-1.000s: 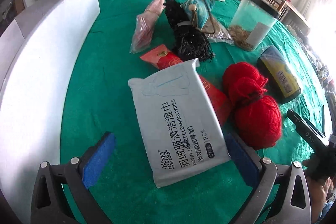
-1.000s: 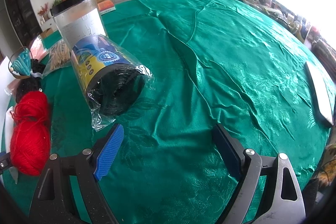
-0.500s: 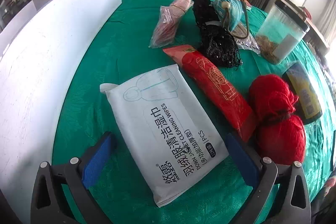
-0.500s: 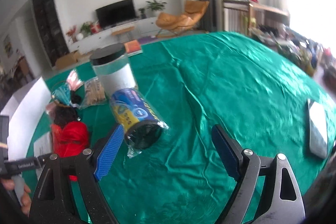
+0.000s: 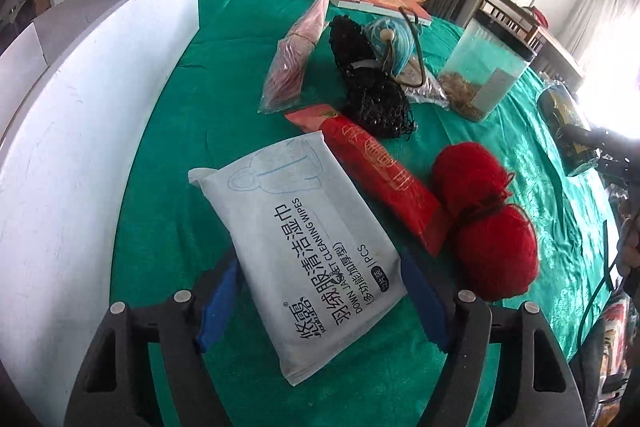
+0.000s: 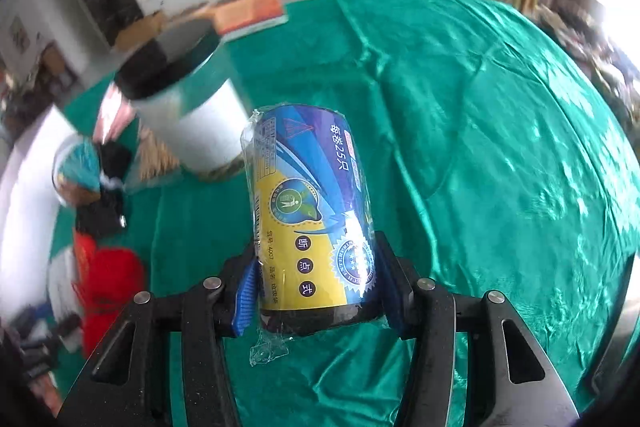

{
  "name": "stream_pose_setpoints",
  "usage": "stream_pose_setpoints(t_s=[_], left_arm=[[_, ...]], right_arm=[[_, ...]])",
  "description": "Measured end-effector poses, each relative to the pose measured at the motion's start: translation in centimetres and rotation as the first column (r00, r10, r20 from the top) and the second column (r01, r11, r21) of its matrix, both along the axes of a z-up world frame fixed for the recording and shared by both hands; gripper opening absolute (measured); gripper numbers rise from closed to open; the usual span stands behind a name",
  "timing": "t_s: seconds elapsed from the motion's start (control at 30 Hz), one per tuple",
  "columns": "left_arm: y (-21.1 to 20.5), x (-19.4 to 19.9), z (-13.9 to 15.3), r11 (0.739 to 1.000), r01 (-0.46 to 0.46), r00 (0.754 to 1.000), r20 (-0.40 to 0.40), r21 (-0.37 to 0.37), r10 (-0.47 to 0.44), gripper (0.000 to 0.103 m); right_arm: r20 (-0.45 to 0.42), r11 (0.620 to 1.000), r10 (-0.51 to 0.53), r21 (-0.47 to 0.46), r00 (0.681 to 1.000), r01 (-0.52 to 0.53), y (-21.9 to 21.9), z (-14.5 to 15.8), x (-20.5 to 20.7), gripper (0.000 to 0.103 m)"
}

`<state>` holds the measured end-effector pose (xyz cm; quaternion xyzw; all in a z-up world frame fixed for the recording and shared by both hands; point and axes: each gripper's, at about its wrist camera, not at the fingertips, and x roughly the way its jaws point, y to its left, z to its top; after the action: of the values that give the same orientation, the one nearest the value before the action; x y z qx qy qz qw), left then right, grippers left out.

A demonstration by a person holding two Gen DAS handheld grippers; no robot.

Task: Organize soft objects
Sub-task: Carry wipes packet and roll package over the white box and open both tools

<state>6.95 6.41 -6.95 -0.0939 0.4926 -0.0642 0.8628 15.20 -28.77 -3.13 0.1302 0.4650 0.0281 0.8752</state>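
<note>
The right tool (image 6: 316, 291) pinches the bag roll (image 6: 310, 223); the left tool (image 5: 320, 301) straddles the wipes pack (image 5: 304, 239) on the worktop (image 5: 224, 107), apparently gripping it (contact unclear). Squeeze gently, lift level.

We see the white wipes pack (image 5: 304, 239) lying flat and slantwise on the green cloth, its printed face up, with our left gripper's blue pads at its two long edges, just beside the red yarn ball (image 5: 486, 223) and the long red packet (image 5: 380, 167). Farther back lie the black net bundle (image 5: 372, 87), the blue yarn (image 5: 392, 37) and a pinkish bag (image 5: 296, 55). The wrapped blue-and-yellow bag roll (image 6: 314, 223) sits clamped near its dark end between our right gripper's pads.
</note>
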Motion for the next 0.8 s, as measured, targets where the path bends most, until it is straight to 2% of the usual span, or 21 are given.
stream_pose_setpoints(t_s=[0.1,0.23,0.33,0.43,0.53,0.6,0.7,0.8], left_arm=[[0.3,0.0,2.1,0.999,-0.003,0.999,0.044,-0.033,0.005,0.076],[1.7,-0.8,6.5,0.997,-0.006,0.992,0.125,-0.083,0.016,0.076],[4.2,-2.1,10.0,0.996,-0.018,0.981,0.192,-0.092,0.036,0.076],[8.0,-4.2,12.7,0.996,-0.072,0.967,0.243,-0.048,0.082,0.076],[12.4,-6.5,14.0,0.985,-0.171,0.953,0.258,0.031,0.157,0.076],[15.4,-8.1,14.0,0.965,-0.247,0.941,0.259,0.092,0.217,0.076],[19.4,-10.2,13.1,0.920,-0.347,0.922,0.246,0.183,0.299,0.076],[21.5,-11.3,11.9,0.863,-0.417,0.905,0.223,0.287,0.363,0.079]], right_arm=[[0.063,0.997,-0.075,0.041,0.995,0.073,-2.2,2.6,1.4,0.054],[0.169,0.995,-0.084,0.069,0.982,0.073,-1.3,7.8,2.2,0.054],[0.241,0.997,0.004,0.080,0.971,-0.024,3.0,12.0,1.6,0.054],[0.284,0.974,0.160,0.108,0.946,-0.197,9.9,15.2,-0.3,0.054],[0.301,0.905,0.328,0.173,0.895,-0.390,18.4,16.8,-2.5,0.054],[0.299,0.842,0.427,0.211,0.853,-0.496,24.1,16.9,-4.1,0.054],[0.283,0.758,0.544,0.239,0.790,-0.607,31.7,15.8,-6.5,0.054],[0.254,0.697,0.630,0.231,0.734,-0.678,37.1,13.9,-8.5,0.058]])
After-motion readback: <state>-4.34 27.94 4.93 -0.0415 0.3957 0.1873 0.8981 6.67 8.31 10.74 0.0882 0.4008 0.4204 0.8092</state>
